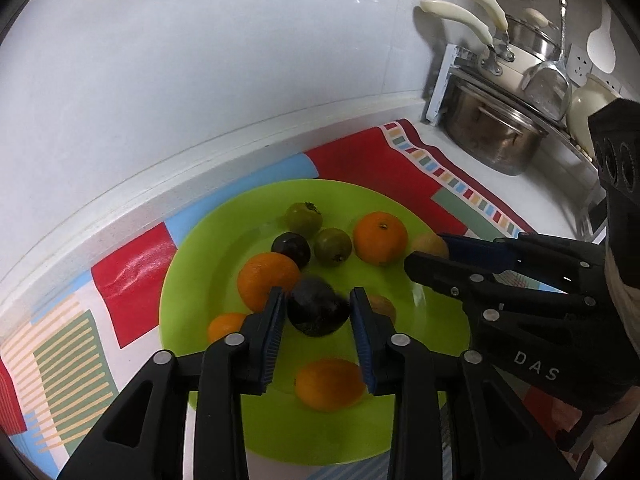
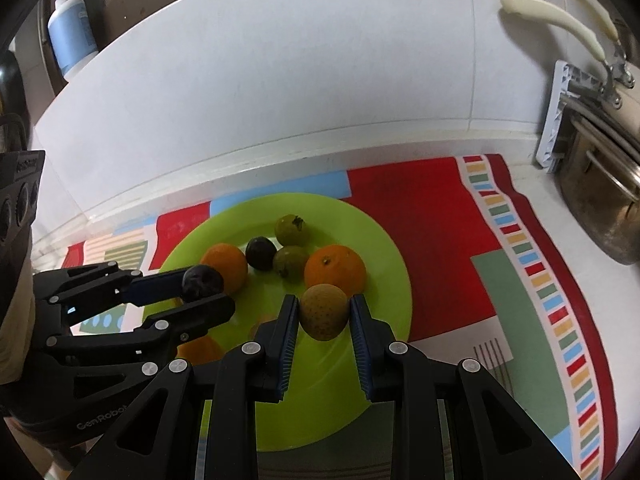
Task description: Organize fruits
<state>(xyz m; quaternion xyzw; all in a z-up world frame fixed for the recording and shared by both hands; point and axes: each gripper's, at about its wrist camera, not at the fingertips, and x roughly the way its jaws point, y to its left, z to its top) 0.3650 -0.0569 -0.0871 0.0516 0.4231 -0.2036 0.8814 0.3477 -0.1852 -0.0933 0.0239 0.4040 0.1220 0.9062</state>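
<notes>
Left gripper is clamped on a dark plum, held over the green plate among oranges. Right gripper pinches a speckled yellow-brown fruit between its blue pads, just in front of an orange on that plate.

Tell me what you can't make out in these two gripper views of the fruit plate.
- Dark plum in the left gripper: motion-blurred in the left wrist view, so pad contact is unclear.
- Brown fruit: mostly hidden behind the left gripper's right finger.
- Small orange: largely covered by the left gripper in the right wrist view.
- Green plate: near rim hidden by the right gripper.
</notes>
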